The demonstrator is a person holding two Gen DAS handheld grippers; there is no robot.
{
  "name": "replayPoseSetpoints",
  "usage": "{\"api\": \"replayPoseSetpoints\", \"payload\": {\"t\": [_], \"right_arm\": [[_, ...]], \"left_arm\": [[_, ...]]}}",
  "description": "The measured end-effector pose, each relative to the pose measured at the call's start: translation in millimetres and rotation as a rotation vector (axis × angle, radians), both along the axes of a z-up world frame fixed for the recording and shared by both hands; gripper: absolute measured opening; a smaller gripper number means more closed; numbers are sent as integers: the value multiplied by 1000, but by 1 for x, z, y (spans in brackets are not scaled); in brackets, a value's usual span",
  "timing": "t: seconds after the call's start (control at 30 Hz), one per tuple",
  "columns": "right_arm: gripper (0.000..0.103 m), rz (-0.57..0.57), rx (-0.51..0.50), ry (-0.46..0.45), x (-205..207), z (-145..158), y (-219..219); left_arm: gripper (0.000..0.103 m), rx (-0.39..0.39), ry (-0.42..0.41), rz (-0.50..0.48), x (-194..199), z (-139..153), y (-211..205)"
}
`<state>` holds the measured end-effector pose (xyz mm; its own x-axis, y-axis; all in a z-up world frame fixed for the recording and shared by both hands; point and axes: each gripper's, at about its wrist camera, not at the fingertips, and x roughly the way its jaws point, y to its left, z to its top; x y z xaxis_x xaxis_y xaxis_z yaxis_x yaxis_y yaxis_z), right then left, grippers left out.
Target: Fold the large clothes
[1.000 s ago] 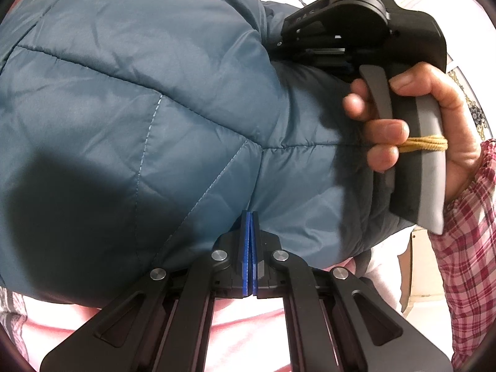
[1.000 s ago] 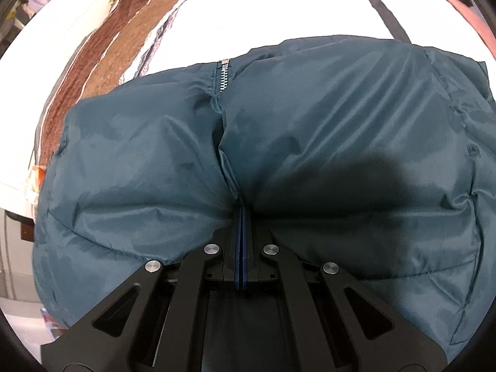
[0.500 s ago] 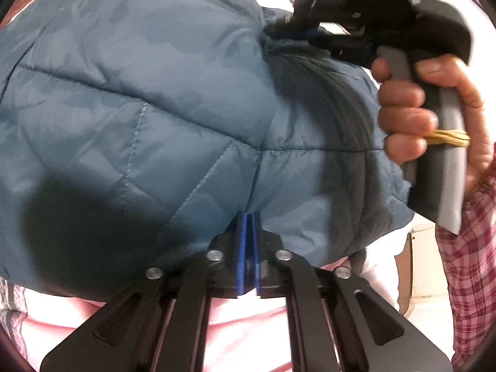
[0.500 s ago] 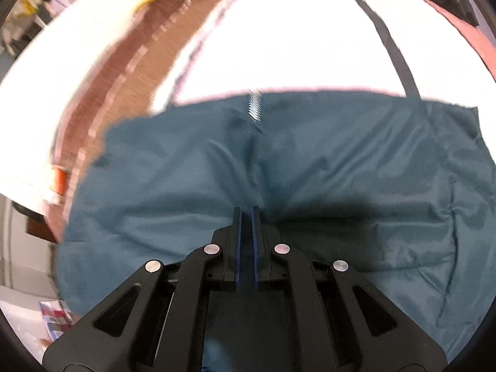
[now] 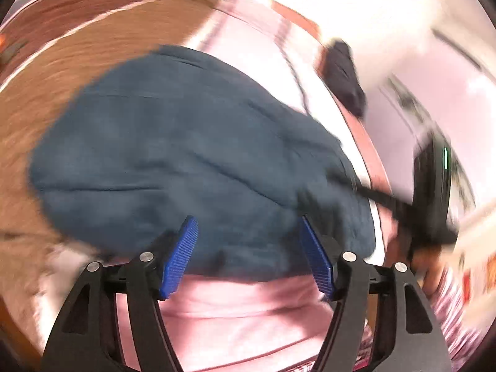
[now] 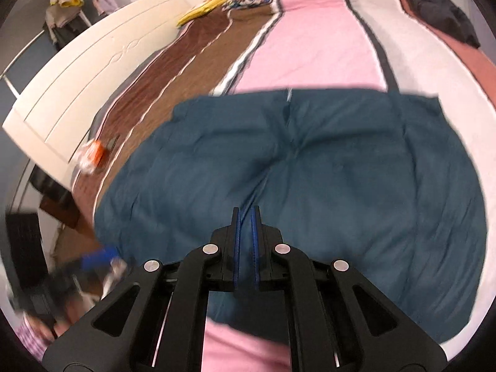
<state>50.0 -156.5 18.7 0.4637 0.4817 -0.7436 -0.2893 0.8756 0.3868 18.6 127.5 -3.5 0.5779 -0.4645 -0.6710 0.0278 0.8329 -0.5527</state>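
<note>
Lying folded on the striped bed [image 6: 313, 49], the teal padded jacket [image 6: 310, 170] spreads just ahead of both tongs. Left tongs [image 5: 249, 255] have just been opening, released and empty; right tongs [image 6: 246, 245] stand narrowly parted, nothing clenched between them.

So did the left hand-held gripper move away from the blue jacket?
Yes. The left hand-held gripper pulled back from the blue jacket, whose whole outline on the striped bedspread now shows. Its jaws have just been opening, empty.
</note>
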Motion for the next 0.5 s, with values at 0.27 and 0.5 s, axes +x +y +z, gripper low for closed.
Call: {"api": "replayPoseSetpoints", "payload": {"t": [0.27,0.5], "right_arm": [[7,37,28,85,-30,-33,18],[7,49,25,66,-40,-29,23]], "left_arm": [[81,-170,33,344,-18,-17,105],[83,-235,130,376,15,-59,92]]}}
